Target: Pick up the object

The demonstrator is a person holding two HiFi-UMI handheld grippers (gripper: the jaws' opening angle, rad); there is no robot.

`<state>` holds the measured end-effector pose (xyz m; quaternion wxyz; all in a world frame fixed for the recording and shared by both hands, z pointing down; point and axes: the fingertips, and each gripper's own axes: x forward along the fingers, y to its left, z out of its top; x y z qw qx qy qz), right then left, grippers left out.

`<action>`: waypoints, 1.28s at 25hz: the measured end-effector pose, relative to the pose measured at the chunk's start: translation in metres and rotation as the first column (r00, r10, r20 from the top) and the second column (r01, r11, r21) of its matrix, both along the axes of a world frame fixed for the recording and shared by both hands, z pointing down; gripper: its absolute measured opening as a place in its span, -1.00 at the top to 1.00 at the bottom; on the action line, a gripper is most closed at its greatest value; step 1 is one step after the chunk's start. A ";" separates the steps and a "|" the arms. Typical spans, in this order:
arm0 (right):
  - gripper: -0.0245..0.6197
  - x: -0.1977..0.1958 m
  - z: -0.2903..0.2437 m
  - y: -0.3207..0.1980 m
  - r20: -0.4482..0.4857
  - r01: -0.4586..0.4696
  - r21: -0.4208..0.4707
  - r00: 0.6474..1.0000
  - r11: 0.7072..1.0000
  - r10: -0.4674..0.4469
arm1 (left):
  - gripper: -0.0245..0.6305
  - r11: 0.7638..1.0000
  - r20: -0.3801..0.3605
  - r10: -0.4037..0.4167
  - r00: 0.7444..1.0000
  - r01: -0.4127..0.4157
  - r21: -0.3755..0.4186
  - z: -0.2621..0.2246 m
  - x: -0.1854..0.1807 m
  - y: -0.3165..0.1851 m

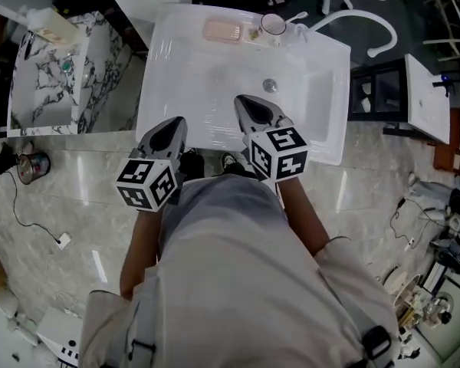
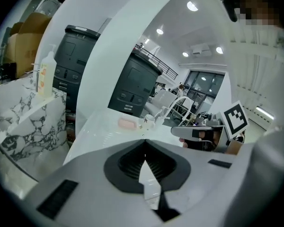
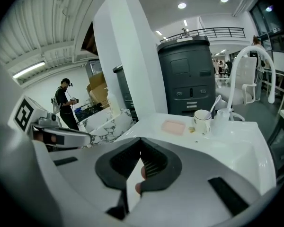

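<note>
Bright ceiling spots (image 2: 192, 6), glare on the white sink (image 1: 169, 67), fisheye-bent dark edges.

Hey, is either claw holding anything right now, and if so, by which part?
Nothing is held. The left claw and the right claw are both shut and empty, over the white sink.

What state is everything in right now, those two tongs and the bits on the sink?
Left tongs: shut, empty, above the sink's near edge.
Right tongs: shut, empty, above the basin.
Cup: upright on the back ledge, a thin handle sticking out.
Pink tray: lying flat on the back ledge, untouched.
</note>
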<state>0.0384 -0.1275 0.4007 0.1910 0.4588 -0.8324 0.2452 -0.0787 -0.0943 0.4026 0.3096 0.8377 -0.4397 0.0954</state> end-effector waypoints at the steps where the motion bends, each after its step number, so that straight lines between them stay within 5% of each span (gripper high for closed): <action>1: 0.89 -0.004 0.000 -0.002 -0.006 -0.011 0.004 1.000 1.000 0.011 | 0.92 1.000 -0.003 0.015 1.000 -0.015 0.000 0.000 -0.004 -0.004; 16: 0.89 -0.029 -0.002 -0.015 -0.178 -0.063 0.077 0.981 0.995 0.075 | 0.92 0.992 -0.084 0.127 0.988 -0.129 -0.018 0.010 -0.050 -0.016; 22: 0.89 -0.036 -0.006 -0.018 -0.232 -0.010 0.101 0.972 0.995 0.034 | 0.92 0.993 -0.139 0.105 0.985 -0.111 -0.033 0.008 -0.060 -0.014; 32: 0.80 -0.035 0.008 -0.033 -0.279 0.038 0.094 0.960 0.995 -0.011 | 0.92 0.995 -0.125 0.090 0.988 -0.095 -0.040 0.012 -0.064 -0.014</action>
